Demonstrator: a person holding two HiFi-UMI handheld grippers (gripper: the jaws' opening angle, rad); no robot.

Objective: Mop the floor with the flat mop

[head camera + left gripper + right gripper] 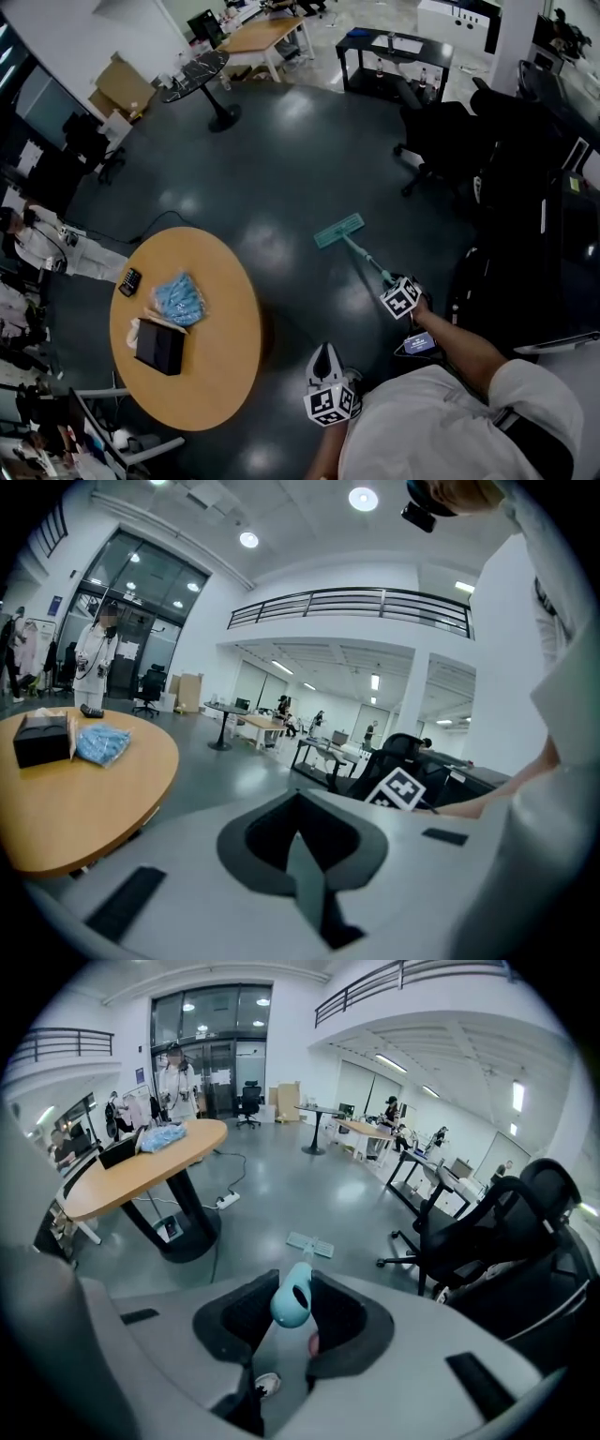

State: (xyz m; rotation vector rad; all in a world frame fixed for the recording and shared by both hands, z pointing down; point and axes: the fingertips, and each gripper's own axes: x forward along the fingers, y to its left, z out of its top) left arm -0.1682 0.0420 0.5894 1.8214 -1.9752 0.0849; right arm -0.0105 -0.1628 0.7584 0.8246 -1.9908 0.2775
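The flat mop's teal head (338, 230) lies flat on the dark glossy floor, and its thin handle (367, 262) slants back toward me. My right gripper (395, 287) is shut on the upper end of that handle. In the right gripper view the rounded teal handle end (292, 1303) sits between the jaws, with the mop head (309, 1243) small on the floor beyond. My left gripper (325, 352) hangs near my body, apart from the mop. Its jaws (305, 855) are shut with nothing in them.
A round wooden table (225, 319) stands left of the mop, holding a black box (159, 347), a blue bundle (178, 298) and a small dark device (129, 281). Black office chairs (441, 141) and desks are at the right. A person (56, 248) stands at far left.
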